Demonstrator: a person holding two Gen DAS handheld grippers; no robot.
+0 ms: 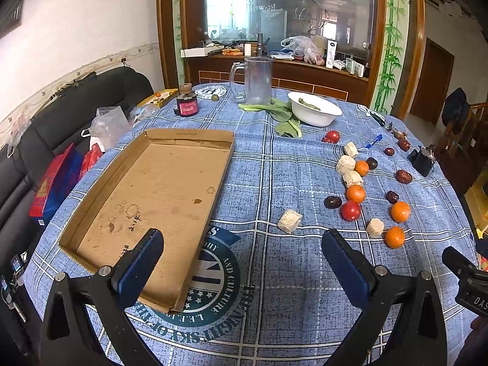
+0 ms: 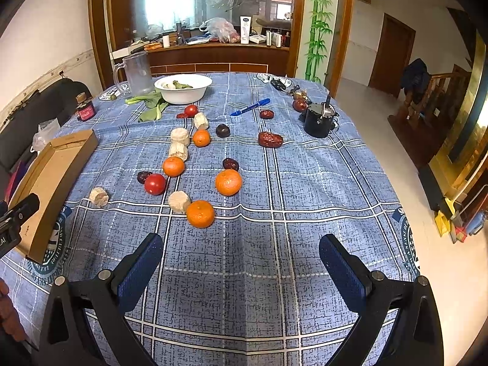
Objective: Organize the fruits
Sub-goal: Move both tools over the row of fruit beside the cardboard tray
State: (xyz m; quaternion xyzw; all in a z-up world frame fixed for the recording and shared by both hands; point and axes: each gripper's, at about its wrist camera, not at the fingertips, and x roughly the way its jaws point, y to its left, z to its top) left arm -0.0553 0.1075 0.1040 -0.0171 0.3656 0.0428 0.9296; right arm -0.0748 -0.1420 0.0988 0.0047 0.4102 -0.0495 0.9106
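- Left wrist view: the left gripper [image 1: 242,254] is being held above the blue plaid tablecloth [image 1: 274,183] with its blue-padded fingers spread wide apart and nothing between them.
- The shallow brown cardboard tray [image 1: 100,183] is being shown lying flat and bare on the cloth, at the left of this view, its near end just beside the left finger.
- In the right wrist view, the right gripper [image 2: 241,254] is likewise being held with its fingers wide apart and unloaded, pointing toward the scattered fruit.
- The nearest round orange tangerine [image 2: 200,213] is being seen touching a pale beige cob chunk [image 2: 179,202]; a red tomato [image 2: 155,184] is lying near them, beside a dark wrinkled date [image 2: 143,177].
- All the fruit is being left loose on the cloth, well apart from the tray, so the sorting is judged not yet begun.
- A risk is being posed by the round fruit: a tangerine nudged off-centre by one finger could be sent rolling.
- The touching chunk could be caught in the same grasp, or pushed aside.
- The soft tomato could be bruised by a hard squeeze.
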